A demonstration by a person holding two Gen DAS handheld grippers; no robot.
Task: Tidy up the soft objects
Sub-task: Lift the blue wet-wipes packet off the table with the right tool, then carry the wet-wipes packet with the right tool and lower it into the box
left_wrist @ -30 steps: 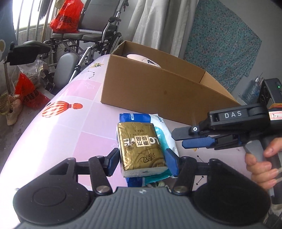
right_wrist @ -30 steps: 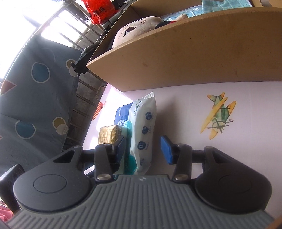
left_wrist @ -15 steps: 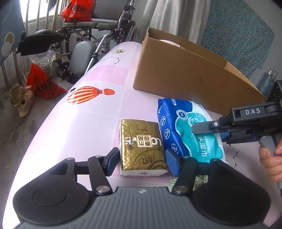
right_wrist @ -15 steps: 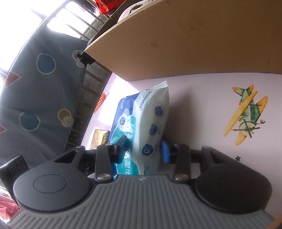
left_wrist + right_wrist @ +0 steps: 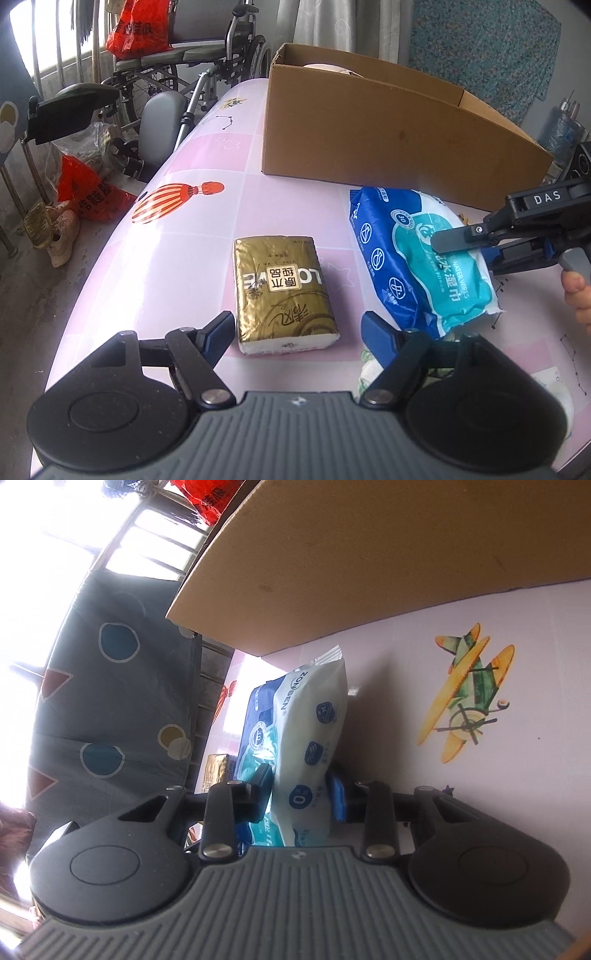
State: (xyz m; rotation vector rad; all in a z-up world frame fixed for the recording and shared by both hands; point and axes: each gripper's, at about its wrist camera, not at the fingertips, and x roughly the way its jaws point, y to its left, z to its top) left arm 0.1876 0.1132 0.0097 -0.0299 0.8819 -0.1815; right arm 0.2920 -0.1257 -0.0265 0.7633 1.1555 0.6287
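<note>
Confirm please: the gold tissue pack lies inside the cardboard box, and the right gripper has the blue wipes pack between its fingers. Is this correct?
Not quite. The gold tissue pack lies on the pink table, in front of the cardboard box, as the left wrist view shows. The right gripper, closing, does have the blue wipes pack between its fingers.

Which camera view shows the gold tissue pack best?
The left wrist view shows it best: the gold tissue pack lies whole on the pink table, label up, ahead of the left gripper, whose jaws are opening. The right wrist view shows only a small gold sliver behind the wet wipes pack.

Wheelchair, red bags, patterned curtain
</note>
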